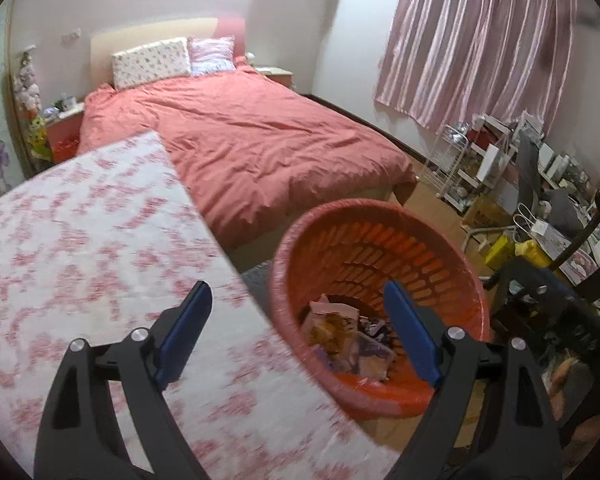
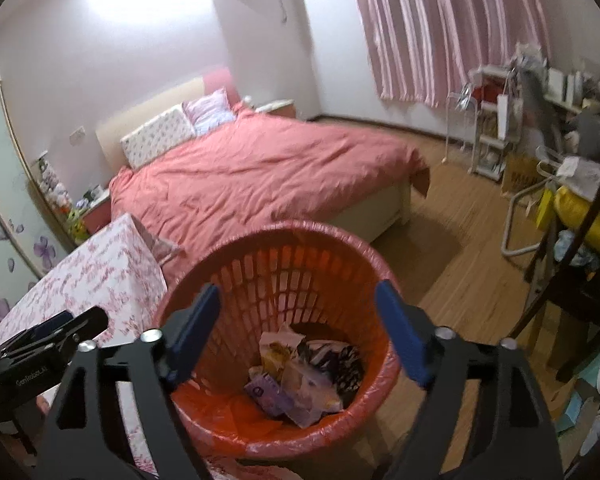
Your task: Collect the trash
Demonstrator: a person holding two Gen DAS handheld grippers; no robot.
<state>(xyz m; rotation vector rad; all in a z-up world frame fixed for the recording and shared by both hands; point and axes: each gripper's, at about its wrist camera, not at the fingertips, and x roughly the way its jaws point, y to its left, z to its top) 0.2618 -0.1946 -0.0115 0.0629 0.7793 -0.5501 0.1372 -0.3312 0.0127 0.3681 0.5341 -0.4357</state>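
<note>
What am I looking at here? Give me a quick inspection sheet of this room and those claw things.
Surface: table under a pink floral cloth, nothing seen on it.
Job's things: orange basket with a plastic liner, standing beside the table; wrappers lie at its bottom.
Clutter: shelves and bags crowd the far right side.
Grippers: left gripper open, empty; right gripper open, empty, above the basket.
Cables: nothing seen.
Surroundings: bed with a red cover, pink curtains, wooden floor.
</note>
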